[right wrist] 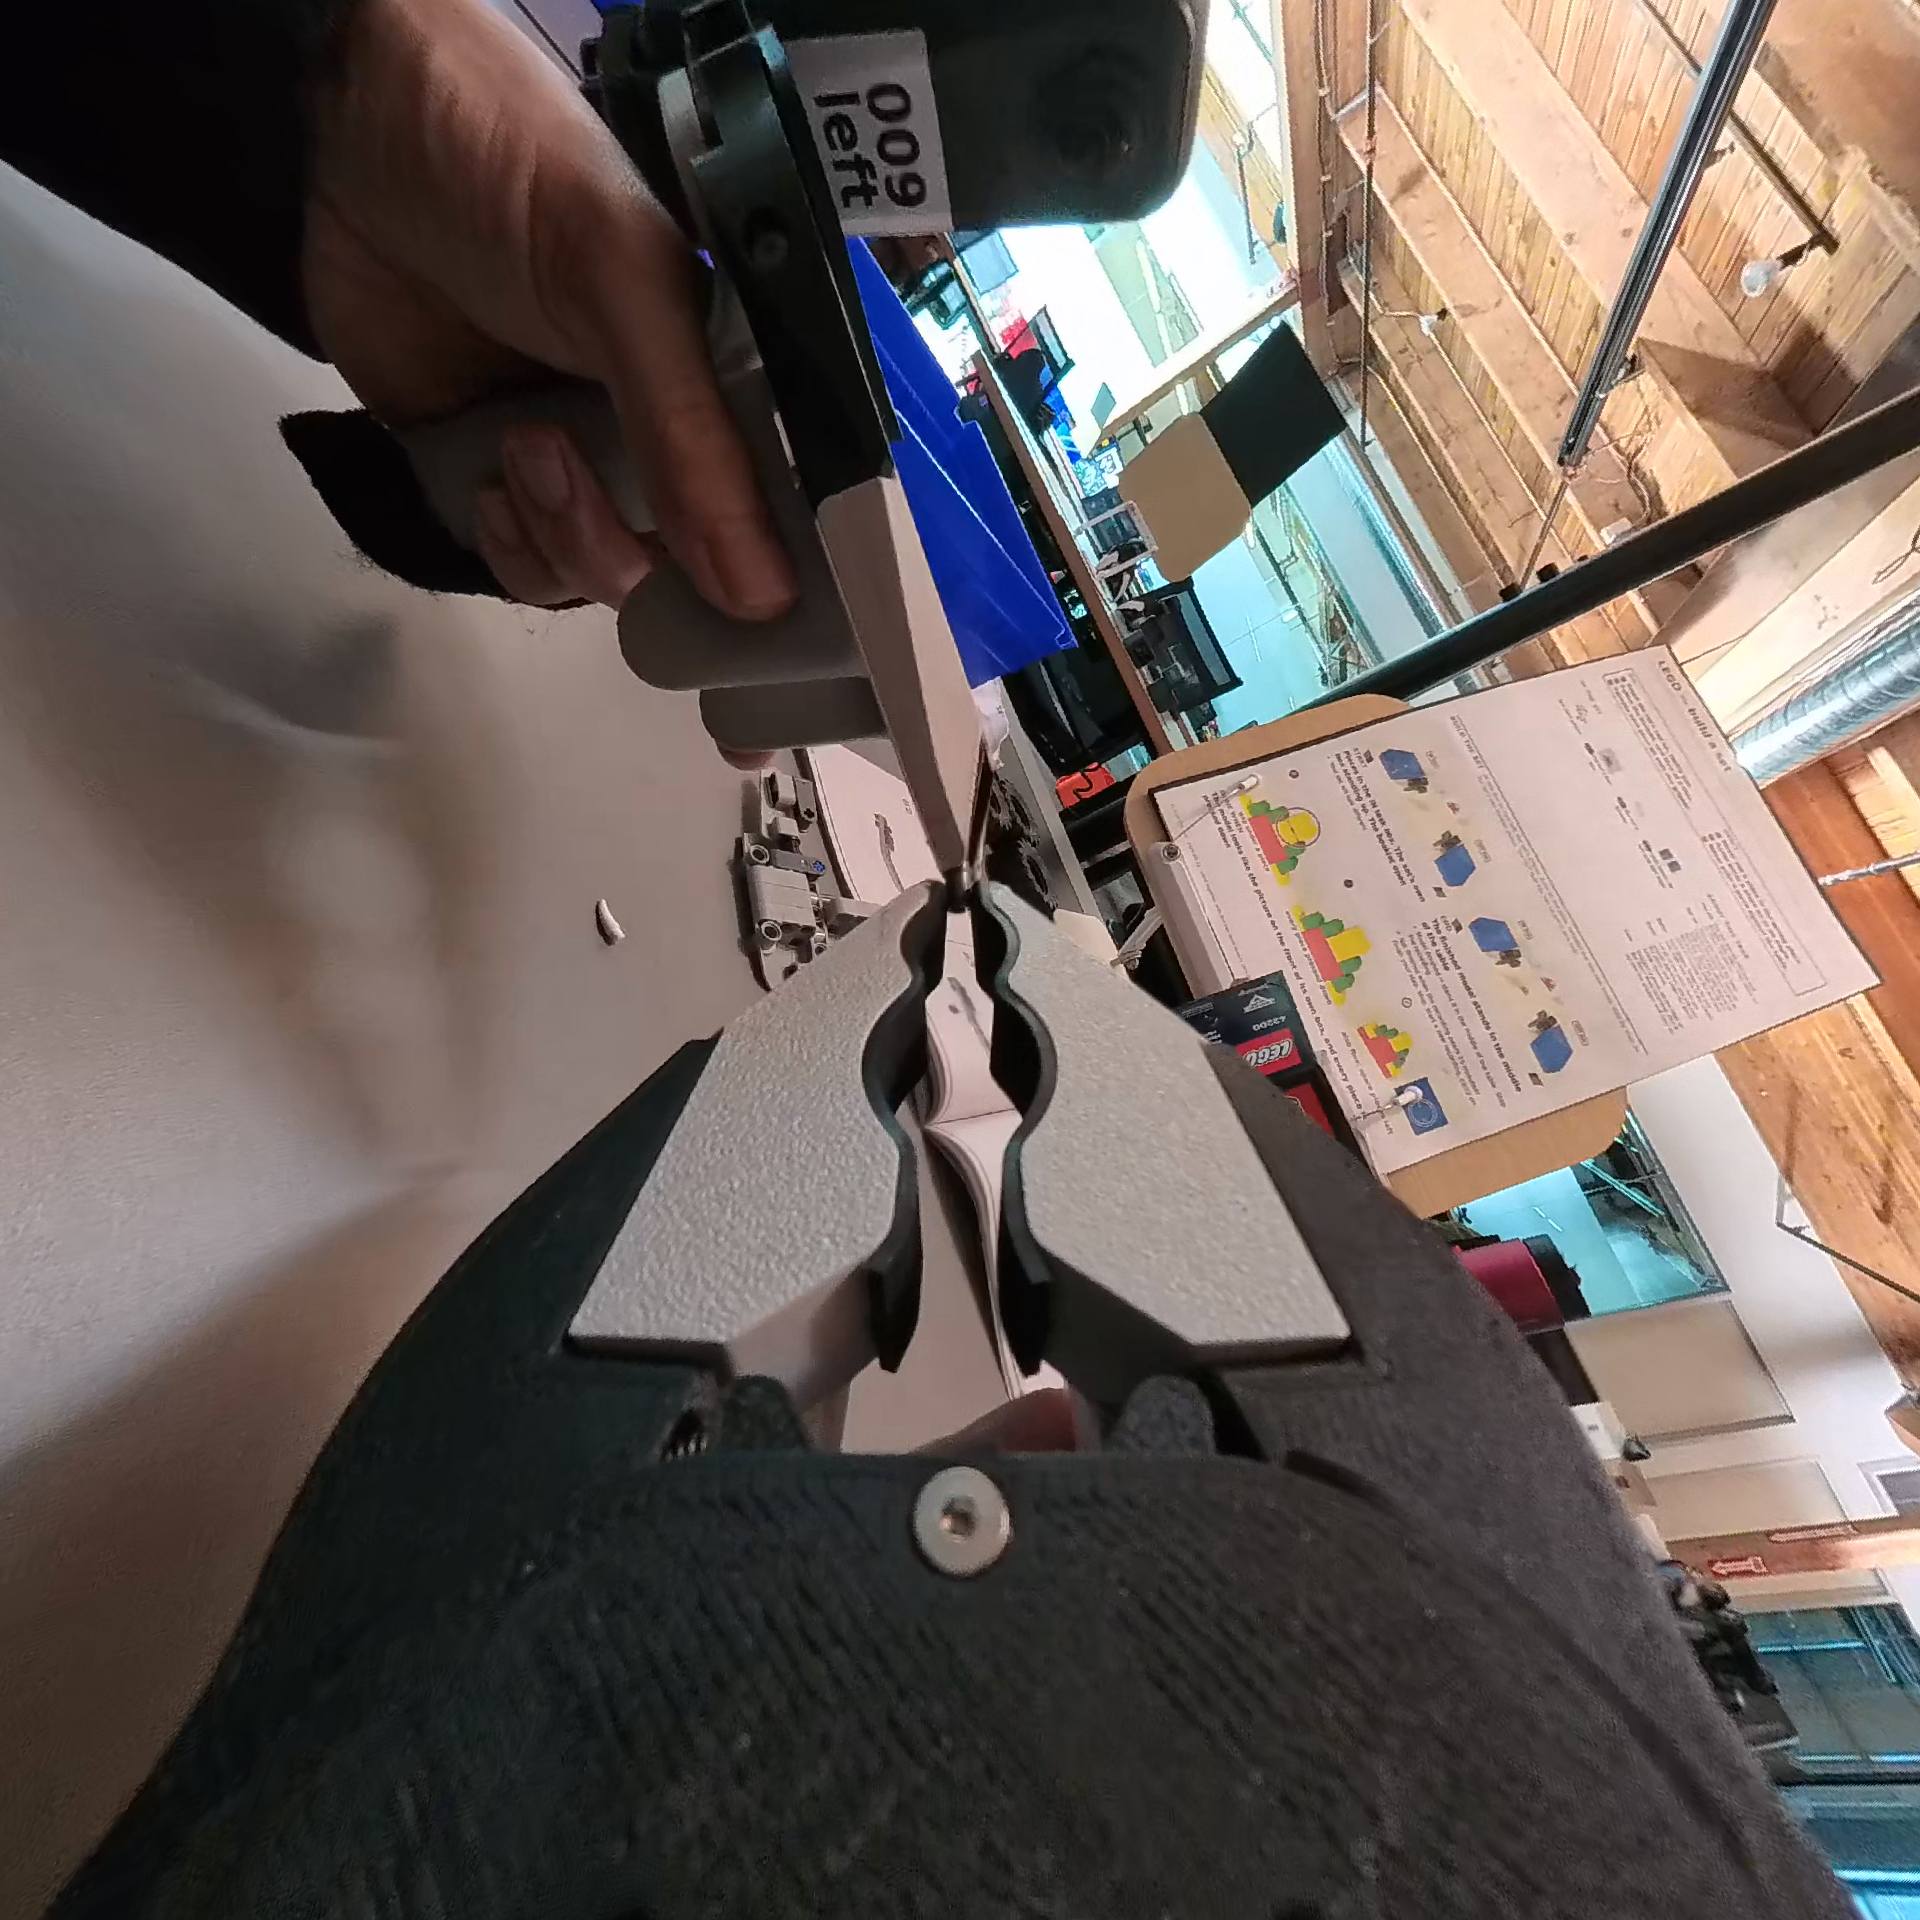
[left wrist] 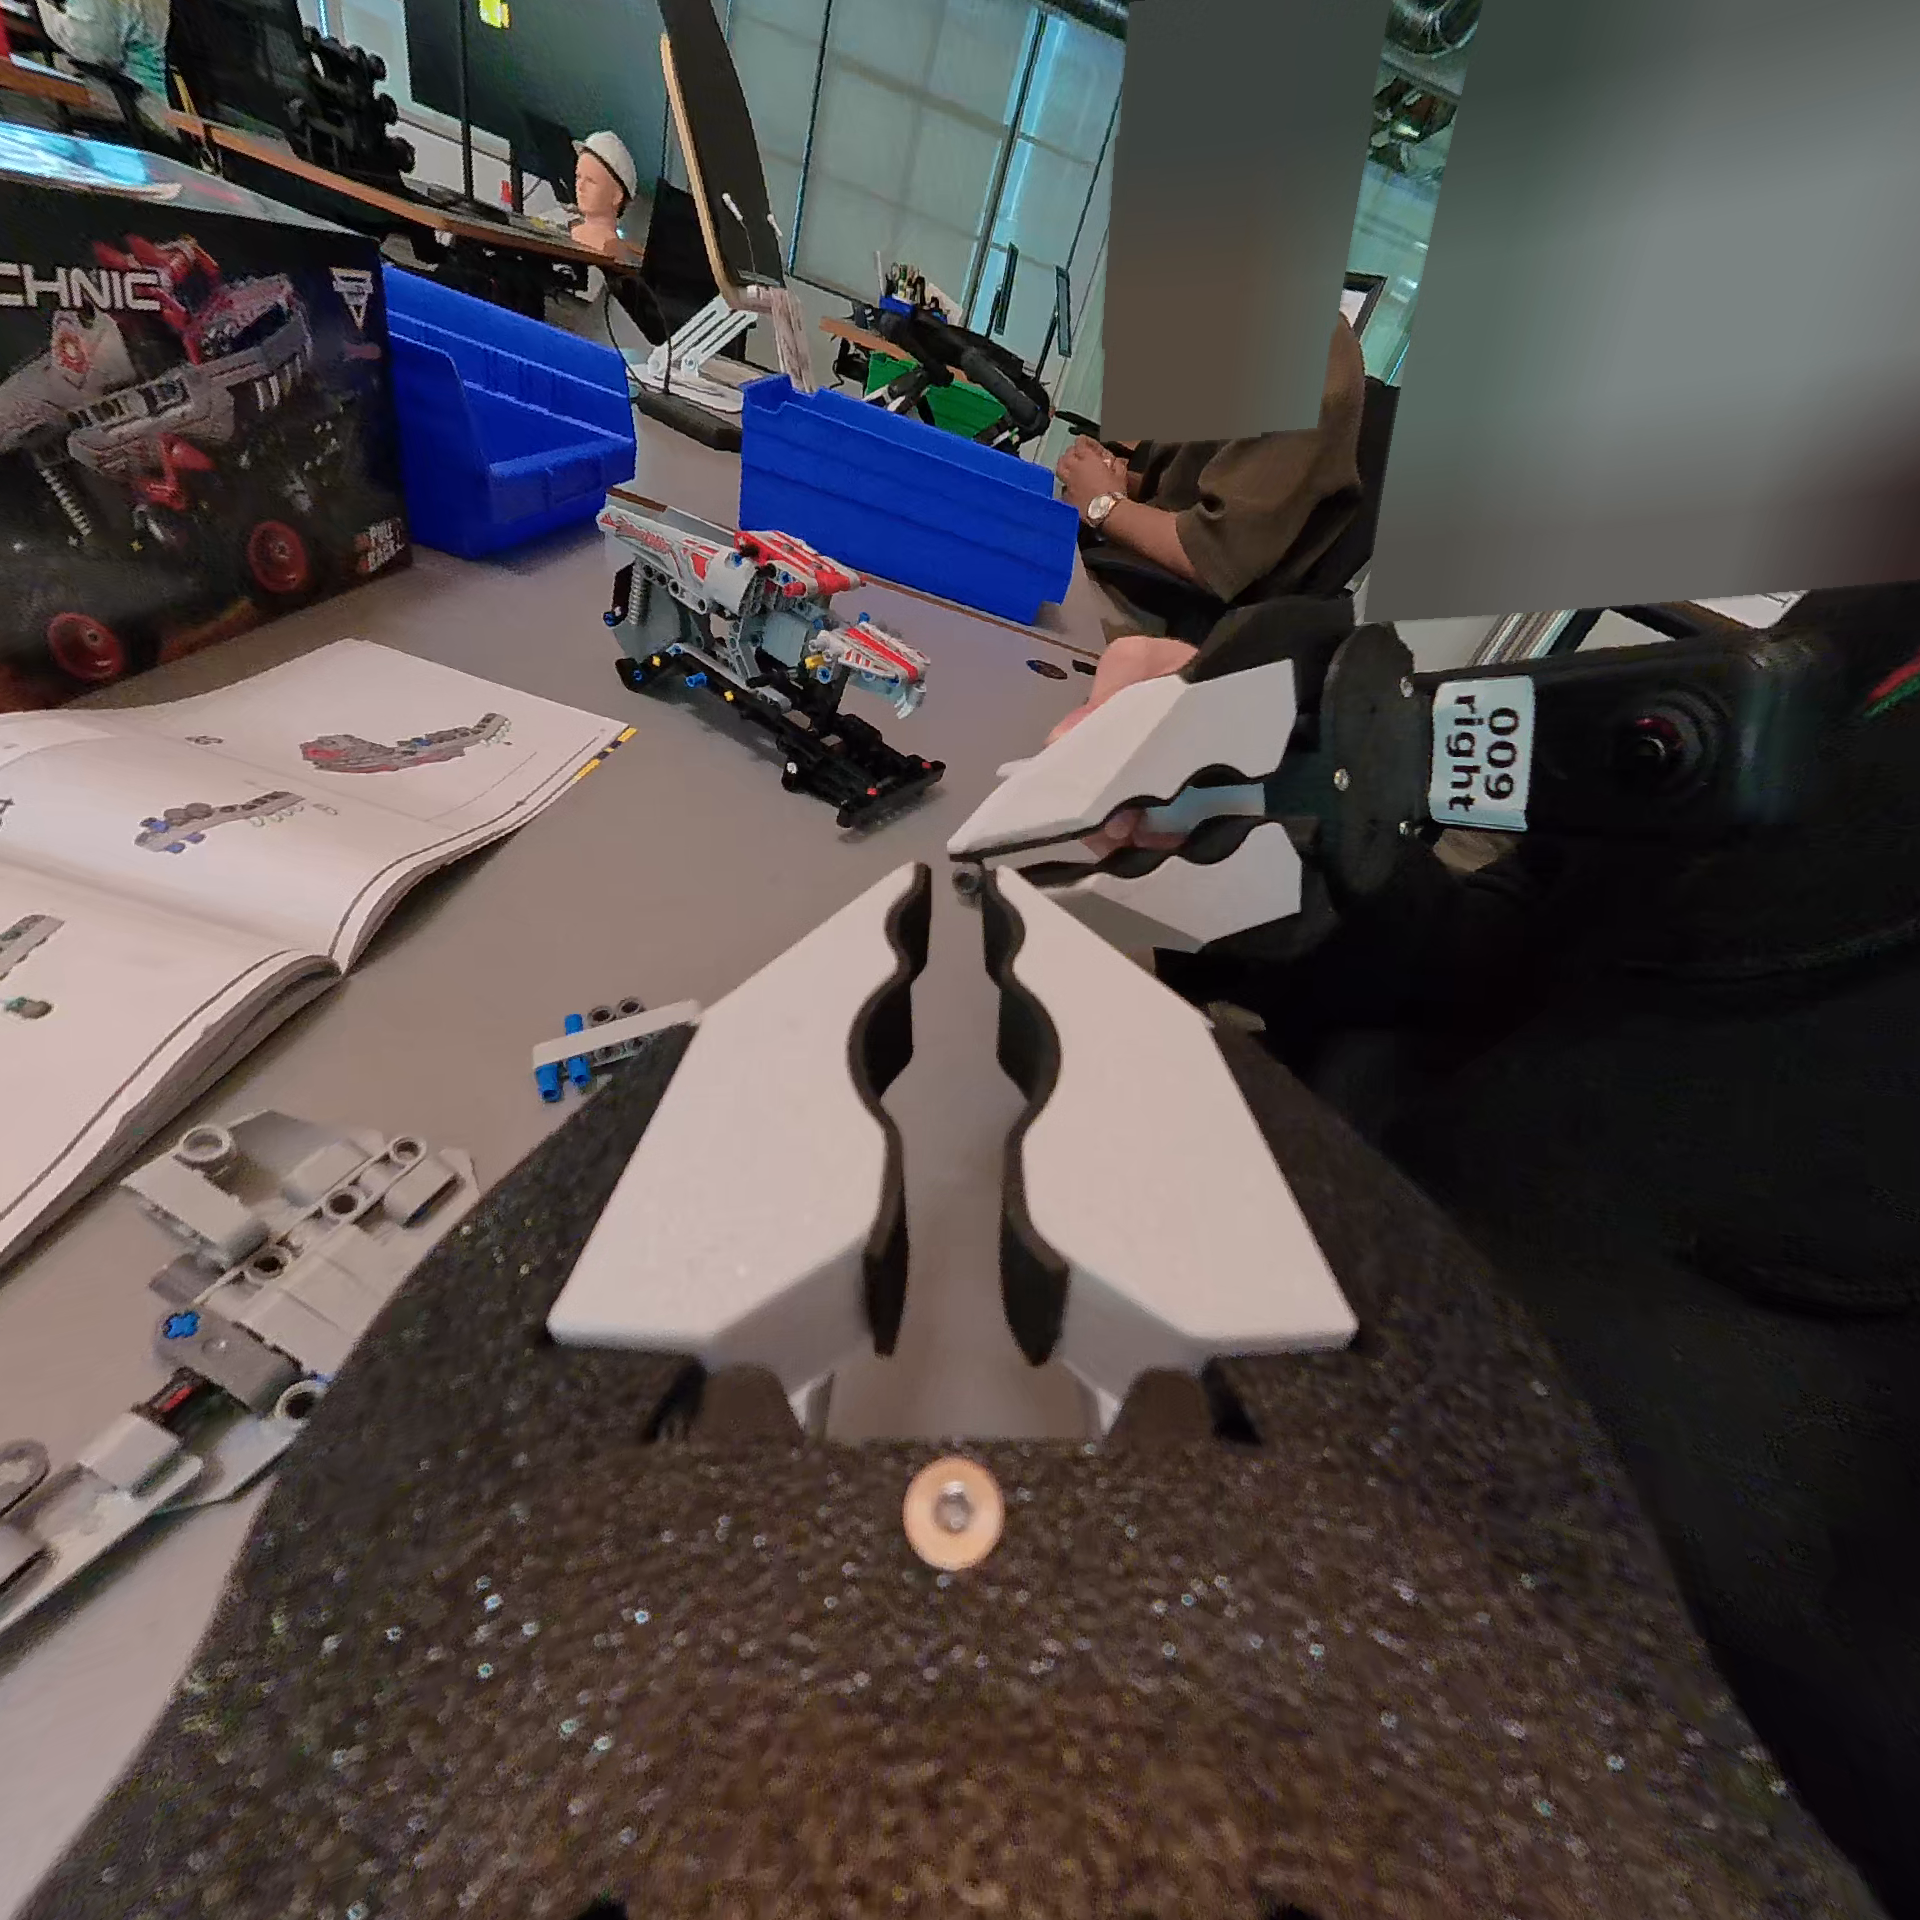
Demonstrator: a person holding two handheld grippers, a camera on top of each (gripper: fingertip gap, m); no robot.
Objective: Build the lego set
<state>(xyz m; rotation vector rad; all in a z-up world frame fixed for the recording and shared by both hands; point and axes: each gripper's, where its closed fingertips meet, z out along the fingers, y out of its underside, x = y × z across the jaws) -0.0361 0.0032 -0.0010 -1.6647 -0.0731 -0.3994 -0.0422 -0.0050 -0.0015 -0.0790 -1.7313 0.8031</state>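
A small dark pin [left wrist: 968, 883] sits between the tips of my left gripper [left wrist: 958, 881], whose jaws stand almost closed on it above the grey table [left wrist: 665, 883]. My right gripper [left wrist: 966, 850] comes in from the right, shut, with its tips meeting the same pin. In the right wrist view the pin [right wrist: 960, 883] lies where my right gripper [right wrist: 958, 902] and the left gripper [right wrist: 962, 864] touch tip to tip. A partly built grey, red and black model [left wrist: 769, 644] stands farther back. A grey subassembly [left wrist: 281, 1278] lies at the left.
An open instruction booklet [left wrist: 260, 831] and the set's box [left wrist: 177, 436] are at the left. A short grey beam with blue pins [left wrist: 603, 1044] lies near my left gripper. Two blue bins [left wrist: 499, 426] [left wrist: 904, 499] stand behind. A seated person's arm [left wrist: 1143, 520] is beyond them. A small white piece [right wrist: 608, 920] lies loose. The tips of both grippers are at nearly the same place. Both grippers' tips are roughly 15 cm from the grey subassembly [left wrist: 281, 1278]. Look for it in the right wrist view [right wrist: 809, 903] too.
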